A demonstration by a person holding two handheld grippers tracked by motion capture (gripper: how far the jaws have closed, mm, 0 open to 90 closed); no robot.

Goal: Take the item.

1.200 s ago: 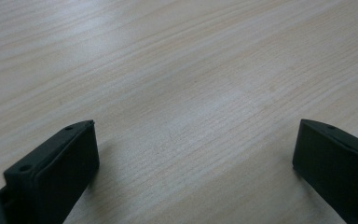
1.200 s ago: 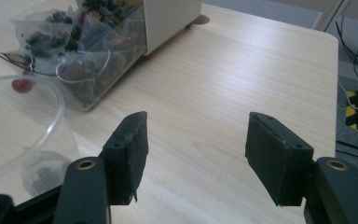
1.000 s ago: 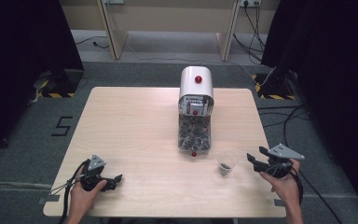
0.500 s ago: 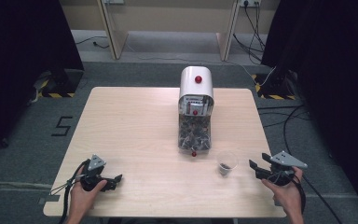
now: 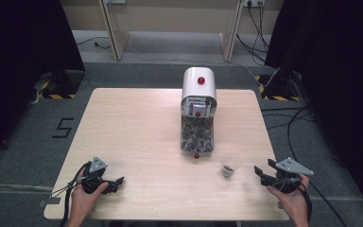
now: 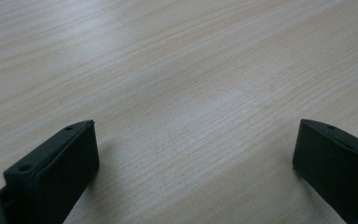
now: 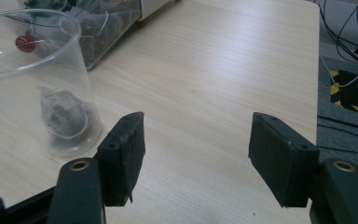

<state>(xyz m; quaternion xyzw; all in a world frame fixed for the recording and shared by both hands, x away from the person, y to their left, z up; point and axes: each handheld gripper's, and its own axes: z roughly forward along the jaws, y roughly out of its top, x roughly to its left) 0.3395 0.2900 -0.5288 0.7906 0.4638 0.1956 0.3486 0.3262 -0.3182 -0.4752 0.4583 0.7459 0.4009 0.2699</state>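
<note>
Two hand-held grippers sit at the desk's (image 5: 137, 118) near edge, both with jaws spread on nothing: the left hand-held gripper (image 5: 118, 180) low over bare wood, the right hand-held gripper (image 5: 259, 172) opening further, aimed at one clear plastic cup (image 5: 229, 165). Upright, just beside it, the cup holds dark pieces. One dispenser (image 5: 198, 113) stands beyond, nothing between.
</note>
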